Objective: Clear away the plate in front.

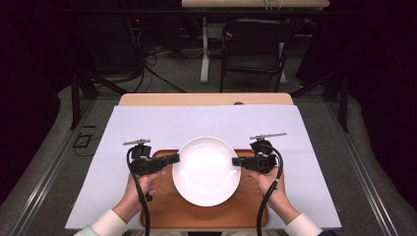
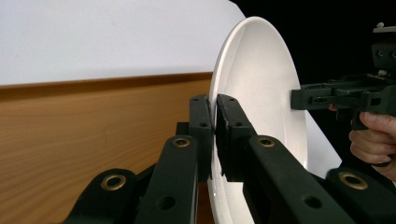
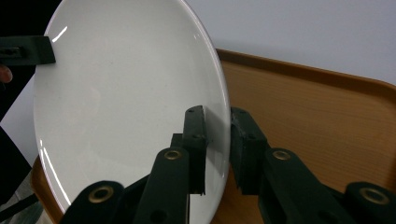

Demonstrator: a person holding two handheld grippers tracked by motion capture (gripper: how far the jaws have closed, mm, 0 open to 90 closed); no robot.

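Gripping the plate (image 1: 206, 170) from both sides, I have my left claw (image 1: 173, 158) clenched on its rim at about nine o'clock and my right claw (image 1: 237, 161) clenched on the rim at about three o'clock. In the left claw's own view, the two black jaws of the left claw (image 2: 215, 122) stand one on each face of the thin white edge, pads pressed flat to it; in the right claw's view the right claw (image 3: 218, 126) pinches the opposite edge the same way, one jaw over the glossy upper face and one under it.

I take opposite points because a wide, shallow plate held at one edge alone would droop and slip out of a narrow pinch; with two holds straight across from each other the weight is shared and the dish stays level. My hands sit low behind the claws, wrists near six o'clock, so both claws point inward along one line through the plate's middle.

Outward from there, the plate sits over the middle of a wooden tray (image 1: 162, 209), its far rim reaching past the tray's twelve o'clock edge. Whether the plate rests on the wood or is just clear of it, I cannot tell. The tray lies on a white sheet (image 1: 147, 123) covering the counter (image 1: 147, 100), whose bare wood shows at twelve o'clock. Nothing crowds the plate, so I judge a straight lift would be safe.
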